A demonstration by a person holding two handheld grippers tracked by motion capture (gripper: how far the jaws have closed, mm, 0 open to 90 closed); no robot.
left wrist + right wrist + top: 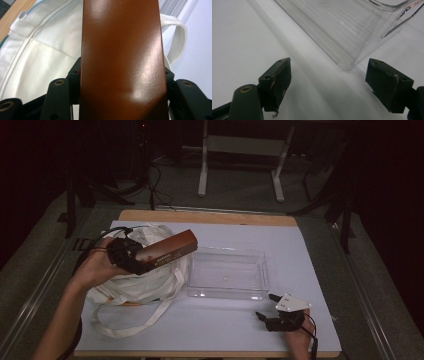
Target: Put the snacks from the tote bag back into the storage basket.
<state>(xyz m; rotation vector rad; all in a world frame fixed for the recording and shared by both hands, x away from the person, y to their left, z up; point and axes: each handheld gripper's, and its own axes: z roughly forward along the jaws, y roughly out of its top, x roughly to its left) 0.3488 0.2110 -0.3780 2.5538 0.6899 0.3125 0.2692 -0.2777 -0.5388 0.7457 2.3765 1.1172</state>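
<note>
A long brown box (167, 251) hangs above a white cloth tote bag (145, 282) at the table's left, with my left gripper (131, 257) shut on its near end. In the left gripper view the brown box (122, 60) rises between the black jaws, and the white bag (37, 50) lies behind it. A clear plastic tray (227, 272) stands empty at the table's middle. My right gripper (267, 307) rests open near the front right, just in front of the tray's near right corner. In the right gripper view that gripper (329, 82) holds nothing and the clear tray (347, 30) lies ahead.
A white mat (295, 255) covers the wooden table (210, 216). The bag's long straps (145, 320) trail toward the front edge. Beyond the table stand a white frame (240, 150) and cables on a dark floor.
</note>
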